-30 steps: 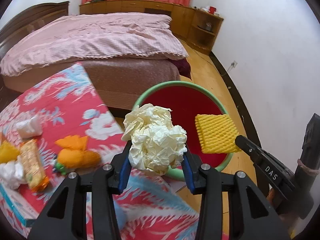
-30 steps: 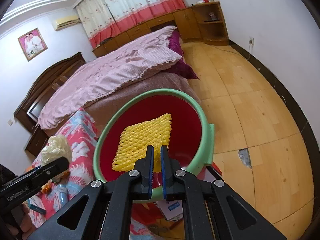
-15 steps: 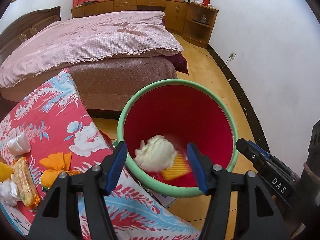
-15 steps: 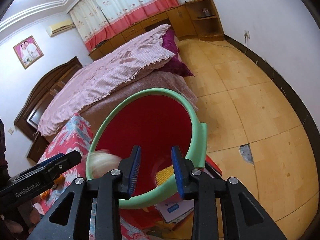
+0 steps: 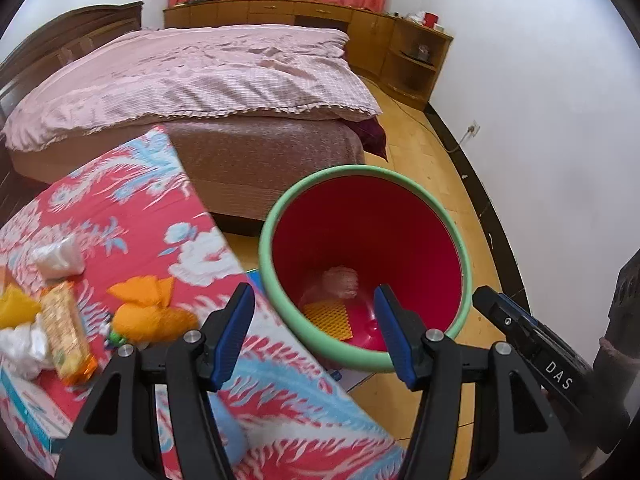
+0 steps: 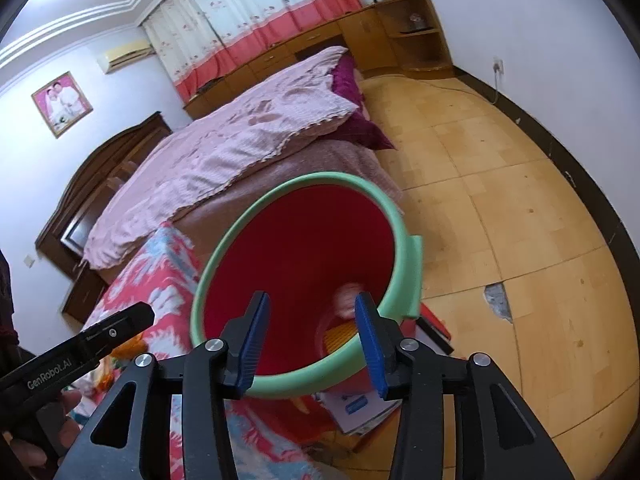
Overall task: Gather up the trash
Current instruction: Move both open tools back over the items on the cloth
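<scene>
A red bin with a green rim (image 5: 460, 236) (image 6: 404, 236) stands on the floor beside the table. At its bottom lie a crumpled paper ball (image 5: 340, 280) (image 6: 346, 294) and a yellow foam net (image 5: 328, 316) (image 6: 340, 336). My left gripper (image 5: 314, 334) hangs open over the bin's near rim, with nothing between its fingers. My right gripper (image 6: 310, 338) hovers above the bin too, its jaws opening and empty. On the flowered tablecloth (image 5: 132, 216) lie an orange wrapper (image 5: 148, 312), a snack packet (image 5: 66, 332), a yellow scrap (image 5: 14, 308) and white crumpled bits (image 5: 58, 256).
A bed with a pink cover (image 5: 192, 80) stands behind the table and bin. Wooden cabinets (image 5: 416, 60) line the far wall. A white wall (image 5: 540, 120) runs along the right, with wooden floor (image 6: 500, 200) beside the bin. Papers (image 6: 356, 404) lie under the bin.
Both grippers let go: the paper ball dropped from the left and the yellow foam net from the right, and both now lie in the bin. Both sets of jaws widened.
</scene>
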